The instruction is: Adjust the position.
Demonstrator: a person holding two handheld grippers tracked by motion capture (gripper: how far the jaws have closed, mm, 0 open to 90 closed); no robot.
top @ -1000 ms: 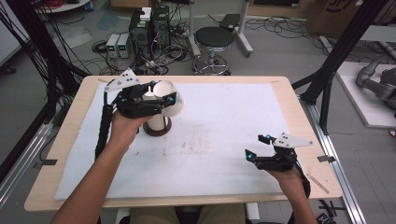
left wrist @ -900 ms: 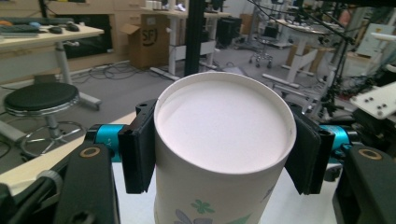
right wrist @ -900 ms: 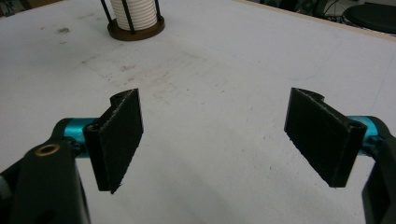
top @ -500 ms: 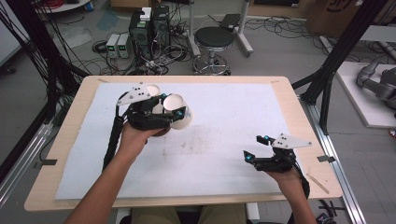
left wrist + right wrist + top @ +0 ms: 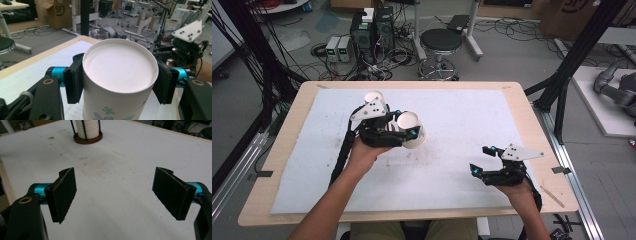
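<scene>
Paper cup [image 5: 117, 82]: white, flower print low on its wall; we see it clamped between the two black jaws of the left gripper [image 5: 404, 134], lifted off the mat, left of table centre, closed end toward the gripper's camera.
Left gripper: jaws pressed on both sides of the cup wall, firm hold as far as we can tell.
Right gripper [image 5: 486, 160]: jaws spread wide, nothing between them, low over the white mat [image 5: 462, 120] near the table's right front.
Cup holder [image 5: 87, 131]: dark round base with thin black rods around a white ribbed stack, probably more cups; stands on the mat far from the right gripper.
Second cup top [image 5: 373, 97]: white round rim just behind the left gripper in the high view; we think it is the same holder's stack.
Progress: we judge one cup is out of the stack and in the air; setting it down, or passing it to the free gripper, is left.
Hidden: cup mouth and lower wall cut off; holder base covered by hand and gripper in the high view; stack top cropped in the right gripper view; cup count unclear.
</scene>
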